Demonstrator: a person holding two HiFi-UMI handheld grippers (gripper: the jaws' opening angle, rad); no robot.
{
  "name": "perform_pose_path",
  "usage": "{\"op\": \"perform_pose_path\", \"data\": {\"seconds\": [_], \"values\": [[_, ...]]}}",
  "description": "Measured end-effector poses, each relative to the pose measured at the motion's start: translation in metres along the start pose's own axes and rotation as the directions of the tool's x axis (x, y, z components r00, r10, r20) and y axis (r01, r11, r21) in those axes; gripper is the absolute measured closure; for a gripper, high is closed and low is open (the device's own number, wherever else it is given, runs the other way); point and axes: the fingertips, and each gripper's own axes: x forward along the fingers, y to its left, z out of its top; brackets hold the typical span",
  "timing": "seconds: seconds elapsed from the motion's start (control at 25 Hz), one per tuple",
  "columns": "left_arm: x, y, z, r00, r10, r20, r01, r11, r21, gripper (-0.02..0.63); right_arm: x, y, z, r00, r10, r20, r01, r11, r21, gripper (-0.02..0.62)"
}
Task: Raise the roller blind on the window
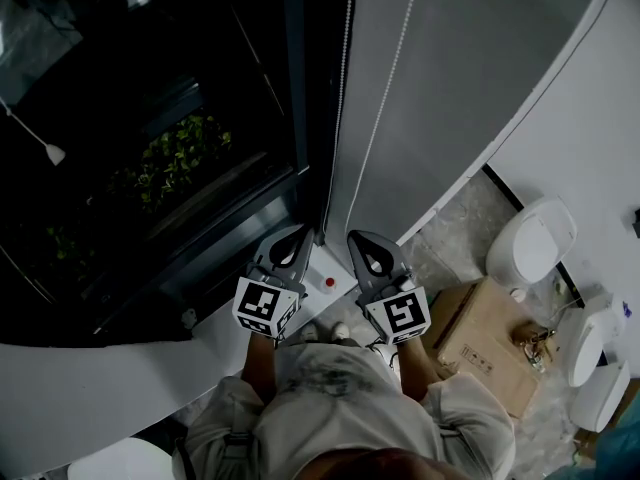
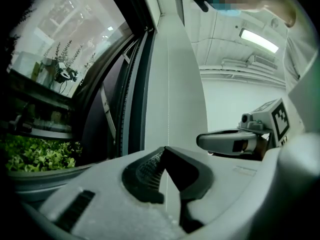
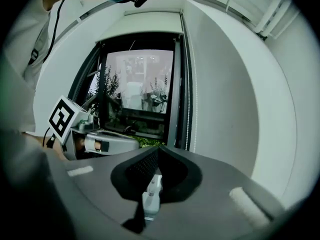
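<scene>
The window (image 1: 150, 138) is dark in the head view, and its pane (image 3: 137, 91) is uncovered in the right gripper view. The rolled blind (image 3: 142, 23) sits at the window's top. Two strands of bead chain (image 1: 340, 98) hang along the frame's right side down to my grippers. My left gripper (image 1: 301, 234) is shut on one strand, a thin white line (image 2: 167, 89) running into its jaws. My right gripper (image 1: 360, 238) is shut beside it, with the chain's white plastic piece (image 3: 152, 190) between its pads. The left gripper (image 3: 107, 143) and right gripper (image 2: 225, 141) show in each other's views.
A grey wall panel (image 1: 450, 78) stands right of the chains. The white sill (image 1: 100, 393) carries a red button (image 1: 330, 282). A cardboard box (image 1: 490, 348) and white round fixtures (image 1: 532, 243) lie on the floor at right. Green plants (image 1: 185, 158) show beyond the glass.
</scene>
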Motion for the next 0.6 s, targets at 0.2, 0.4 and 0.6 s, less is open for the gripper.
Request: {"op": "perform_pose_path", "data": {"seconds": [0.2, 0.4, 0.6], "values": [[-0.0032, -0.0020, 0.0070, 1.000, -0.001, 0.016, 0.001, 1.000, 0.001, 0.601, -0.0018, -0.0011, 0.0046, 1.000, 0.003, 0.016, -0.003, 1.000, -0.007, 0.588], [-0.0029, -0.0038, 0.0063, 1.000, -0.001, 0.014, 0.001, 1.000, -0.001, 0.601, -0.0028, -0.0011, 0.0028, 1.000, 0.005, 0.009, -0.005, 1.000, -0.009, 0.588], [-0.0026, -0.0041, 0.0051, 1.000, -0.003, 0.011, 0.003, 1.000, -0.007, 0.601, -0.0030, -0.0008, -0.0034, 1.000, 0.003, -0.025, -0.003, 1.000, 0.004, 0.588]]}}
